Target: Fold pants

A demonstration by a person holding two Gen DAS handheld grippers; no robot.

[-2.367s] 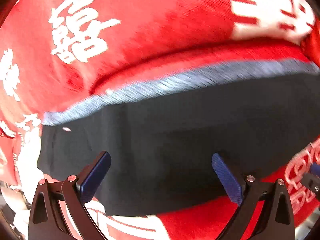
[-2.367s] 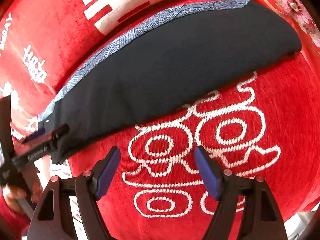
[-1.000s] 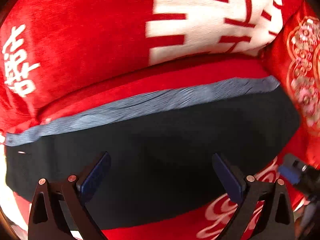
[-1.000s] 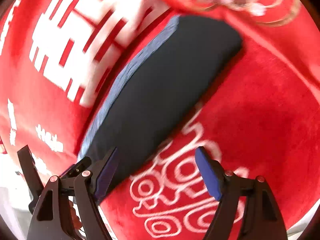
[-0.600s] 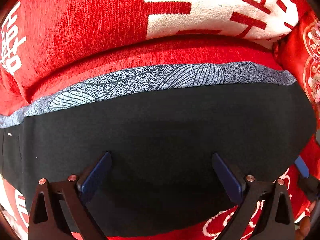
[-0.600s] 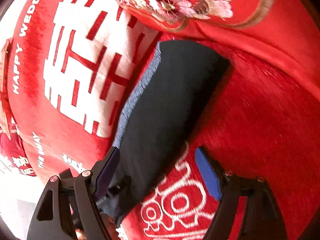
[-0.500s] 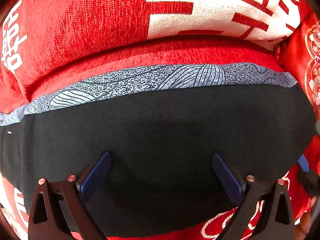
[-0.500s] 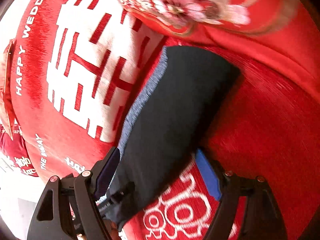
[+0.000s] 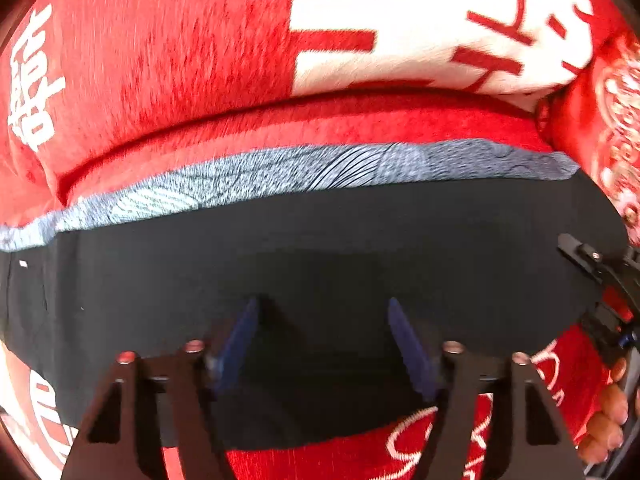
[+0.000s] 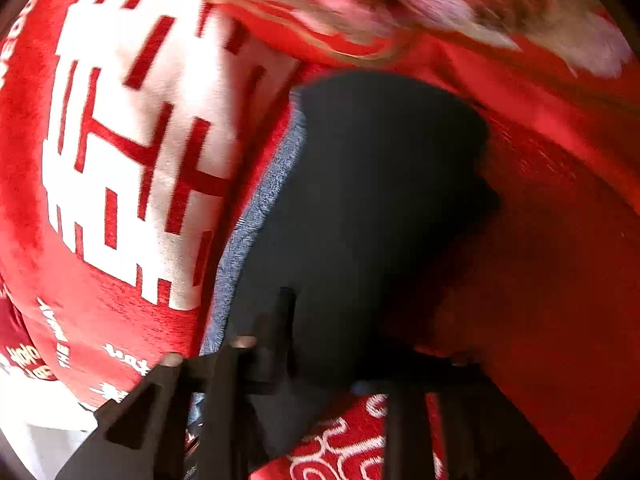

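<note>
The pants (image 9: 320, 248) are black with a grey patterned strip (image 9: 280, 176) along the far edge. They lie folded lengthwise on a red sofa seat. My left gripper (image 9: 322, 332) is low over the near edge of the pants, its blue fingers (image 9: 240, 332) partly closed with black cloth between them. In the right wrist view the pants (image 10: 372, 200) run away from me. My right gripper (image 10: 332, 344) is at their near end, with cloth across the jaws; the right finger is hidden in shadow. The right gripper also shows in the left wrist view (image 9: 600, 280).
A red sofa backrest with large white characters (image 9: 420, 28) rises just behind the pants. An embroidered red cushion (image 10: 380, 4) lies past the far end of the pants. The red seat with white motifs (image 10: 340, 452) extends toward me.
The left fingers have closed in from wide open onto the near edge of the pants. The right gripper has moved onto the end of the pants and its jaws have narrowed.
</note>
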